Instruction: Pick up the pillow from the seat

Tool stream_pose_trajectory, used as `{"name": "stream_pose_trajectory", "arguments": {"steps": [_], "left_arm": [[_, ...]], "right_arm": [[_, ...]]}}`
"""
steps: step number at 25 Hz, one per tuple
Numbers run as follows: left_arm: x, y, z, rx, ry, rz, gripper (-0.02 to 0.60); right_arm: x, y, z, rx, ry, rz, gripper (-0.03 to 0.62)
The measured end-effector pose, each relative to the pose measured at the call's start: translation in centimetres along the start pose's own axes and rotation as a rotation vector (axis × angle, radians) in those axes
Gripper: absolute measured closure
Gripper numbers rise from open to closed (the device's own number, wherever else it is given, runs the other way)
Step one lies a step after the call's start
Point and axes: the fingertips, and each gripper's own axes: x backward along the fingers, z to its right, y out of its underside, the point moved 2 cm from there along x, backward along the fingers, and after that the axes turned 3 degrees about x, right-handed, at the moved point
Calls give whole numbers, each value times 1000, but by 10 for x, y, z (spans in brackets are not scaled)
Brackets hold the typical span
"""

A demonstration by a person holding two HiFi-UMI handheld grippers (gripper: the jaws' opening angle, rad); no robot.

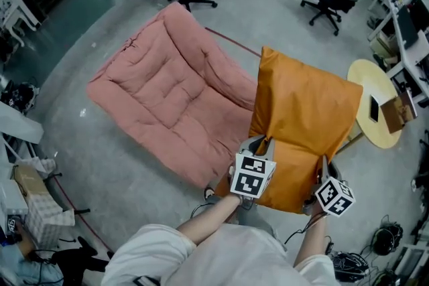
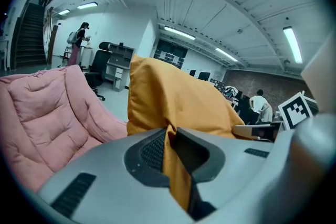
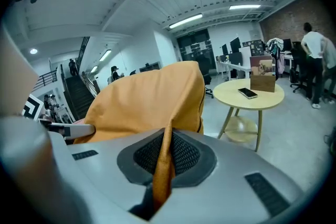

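The left hand-held gripper (image 1: 260,143) and the right hand-held gripper (image 1: 324,164) are each clamped on the near edge of the orange pillow (image 1: 305,110), held upright at the pink seat's (image 1: 167,97) right edge.

left: pink seat (image 1: 161,90) in the way | right: round table (image 1: 362,80) close | beyond: bare floor (image 1: 275,17) open
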Motion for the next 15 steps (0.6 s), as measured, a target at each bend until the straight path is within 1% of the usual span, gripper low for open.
{"name": "stream_pose_trajectory", "arguments": {"steps": [2,5,10,15], "left_arm": [[-9,4,16,-17,-3,-11,546],[-19,12,39,-31,-29,-27,546],[-28,34,68,-16,-56,-61,547],[-37,44,82,-9,-99,-75,548]], "right_arm": [[3,6,20,-21,-6,-4,557],[8,10,46,-35,-20,-18,557],[18,15,78,-33,-65,-41,556],[13,21,99,-27,-102,-76,557]]}}
